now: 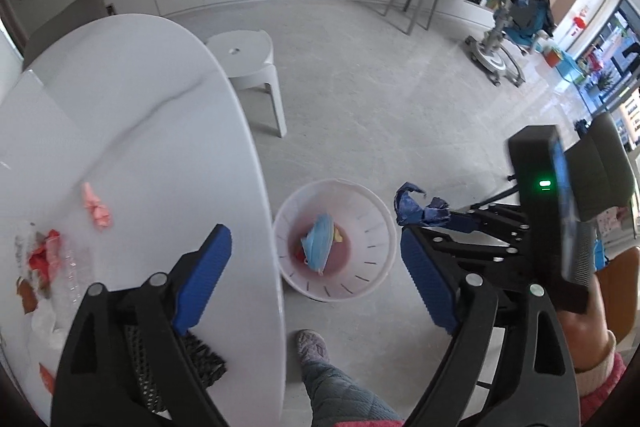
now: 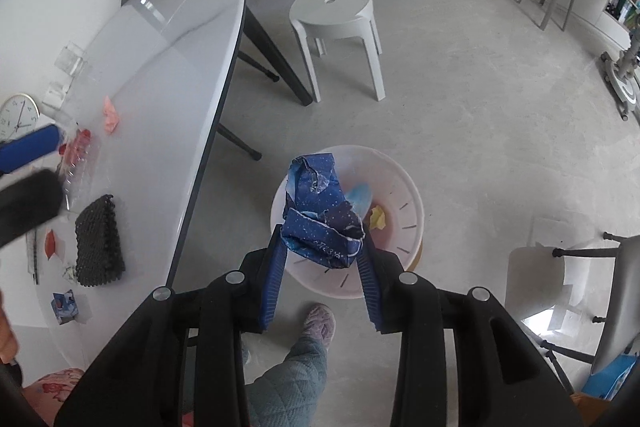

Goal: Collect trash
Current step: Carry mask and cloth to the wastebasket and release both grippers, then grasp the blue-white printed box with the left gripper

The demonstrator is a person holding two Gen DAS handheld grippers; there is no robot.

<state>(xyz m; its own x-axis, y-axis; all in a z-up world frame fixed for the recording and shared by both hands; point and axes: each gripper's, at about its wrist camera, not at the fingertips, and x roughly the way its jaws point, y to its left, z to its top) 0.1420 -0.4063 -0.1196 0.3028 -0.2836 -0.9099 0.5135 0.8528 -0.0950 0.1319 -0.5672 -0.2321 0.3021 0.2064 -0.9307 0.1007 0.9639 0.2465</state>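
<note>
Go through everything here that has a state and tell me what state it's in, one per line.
Right gripper: shut on blue wrapper, above the bin.
Left gripper: open, holding nothing.
Trash bin: upright on floor, partly filled.
Pink scrap: lying on table.
Plastic bottle: lying on table.

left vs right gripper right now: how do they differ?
The left gripper has its jaws wide open and empty; the right gripper is shut on a crumpled dark-blue paper wrapper. The left one sits at the edge of the white oval table; the right one is above the white plastic bin on the floor. Both have black frames with blue pads.
</note>
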